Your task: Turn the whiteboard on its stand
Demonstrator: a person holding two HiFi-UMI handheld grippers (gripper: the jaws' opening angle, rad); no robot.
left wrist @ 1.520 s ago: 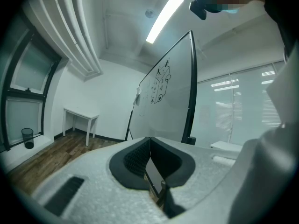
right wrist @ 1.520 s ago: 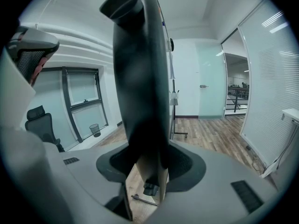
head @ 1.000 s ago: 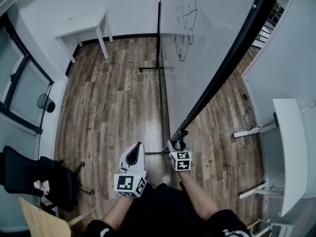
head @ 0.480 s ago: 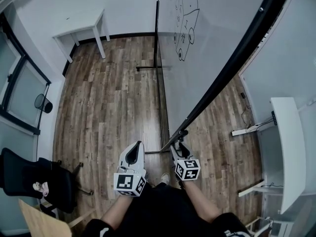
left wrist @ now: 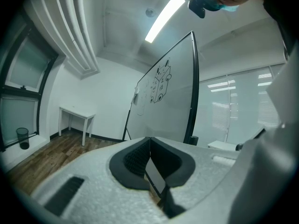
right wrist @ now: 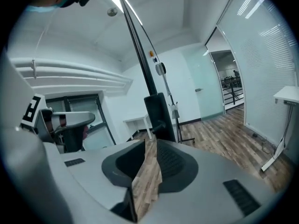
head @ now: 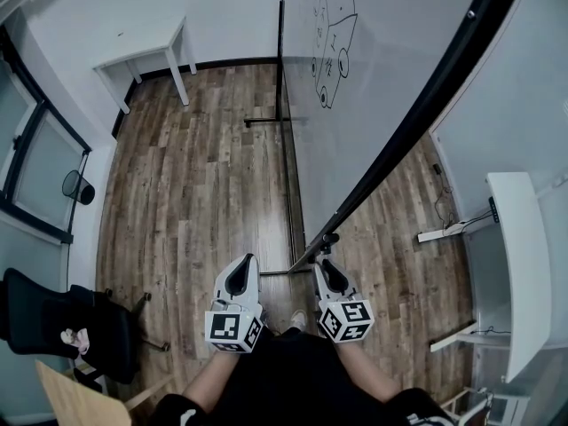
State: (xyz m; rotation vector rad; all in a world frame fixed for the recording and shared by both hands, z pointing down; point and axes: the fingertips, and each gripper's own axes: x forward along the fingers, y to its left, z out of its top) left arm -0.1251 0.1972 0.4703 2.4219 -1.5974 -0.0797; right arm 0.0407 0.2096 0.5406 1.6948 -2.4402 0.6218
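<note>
Facing the whiteboard [head: 373, 96]: a person stands on the wood-plank floor [head: 195, 202] at the board's near lower corner, with a gripper in each hand.
Far left of the whiteboard: a black office chair [head: 44, 313] sits by the window wall, and a small dark bin [head: 78, 186] stands further along that wall.
Left of the whiteboard, at the far wall: a small white table [head: 146, 53] stands on thin legs, well apart from the board.
Left gripper [head: 246, 263]: it hangs just left of the whiteboard's near corner, not touching it. Its own view shows the pads met at the tips with nothing between them, and the board's drawn face rising ahead.
Whiteboard: large and black-framed, it stands upright on its black stand [head: 282, 122]. In the head view it runs from the near corner away to the upper right. A black marker cartoon [head: 333, 43] fills the far end of the face, which is turned toward the white table. The stand's foot bar lies on the floor below the drawing.
Right gripper [head: 323, 266]: it sits at the right of the whiteboard's near corner, tips just short of the black corner fitting [head: 327, 240]. The jaws are closing and only floorboards show through the narrow gap, so nothing is gripped.
Right of the whiteboard: a white power strip [head: 441, 236] lies on the floor between the board and a long white desk [head: 519, 264] by the glass wall.
</note>
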